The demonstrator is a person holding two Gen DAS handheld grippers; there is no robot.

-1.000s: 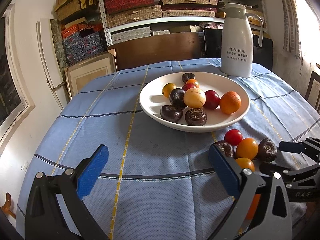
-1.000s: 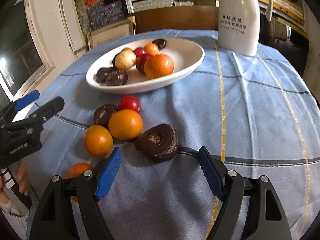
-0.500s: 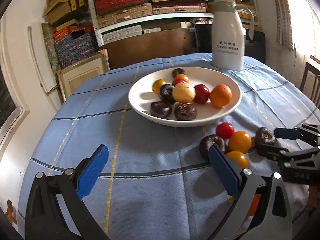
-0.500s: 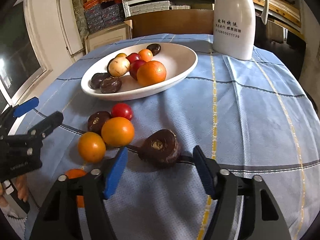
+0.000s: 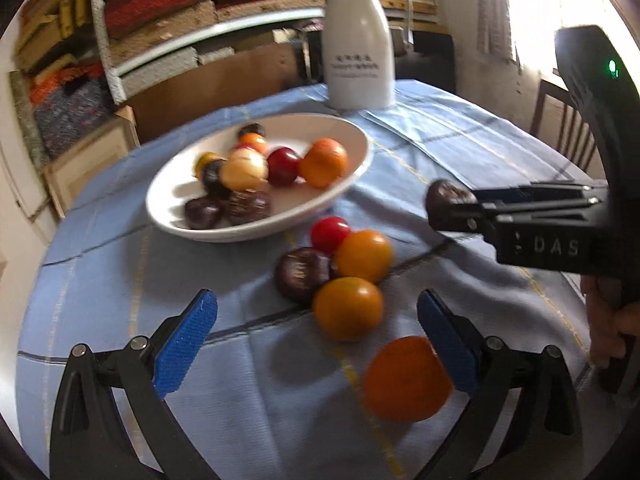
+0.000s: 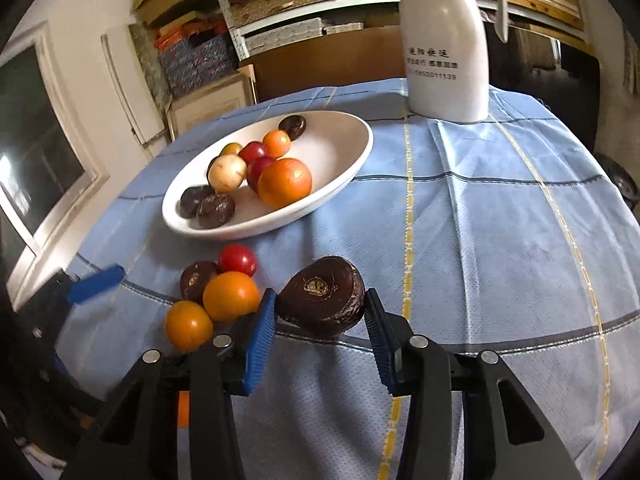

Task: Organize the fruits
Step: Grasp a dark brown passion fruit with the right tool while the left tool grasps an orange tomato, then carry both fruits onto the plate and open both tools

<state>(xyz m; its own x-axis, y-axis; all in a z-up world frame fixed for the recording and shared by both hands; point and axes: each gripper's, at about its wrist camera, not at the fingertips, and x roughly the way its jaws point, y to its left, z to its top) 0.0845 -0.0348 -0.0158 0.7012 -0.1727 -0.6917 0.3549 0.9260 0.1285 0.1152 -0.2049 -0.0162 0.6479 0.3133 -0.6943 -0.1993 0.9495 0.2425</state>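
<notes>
1. Right gripper [image 6: 320,314]: blue fingers [image 6: 260,336] pressed against both sides of a dark brown fruit [image 6: 322,296], holding it. Whether the fruit is lifted off the cloth cannot be told. From the left wrist view the same fruit [image 5: 446,196] sits at the tip of the right gripper [image 5: 460,210].
2. Left gripper [image 5: 316,344]: fingers [image 5: 186,344] spread wide, nothing between them, above the blue checked cloth [image 6: 500,220] on the worktop.
3. Loose fruit on the cloth, near the white bowl [image 6: 340,184]: a small red one [image 5: 330,232], a dark one [image 5: 302,274] and two orange ones [image 5: 363,254] [image 5: 347,312], all touching in a cluster.
4. A larger orange [image 5: 406,378] lies apart, just beside the left gripper's right finger.
5. The bowl holds a big orange [image 6: 285,182], red, pale and dark fruits together toward one side.
6. White jug [image 6: 446,40] stands behind the bowl at the worktop's far edge.
</notes>
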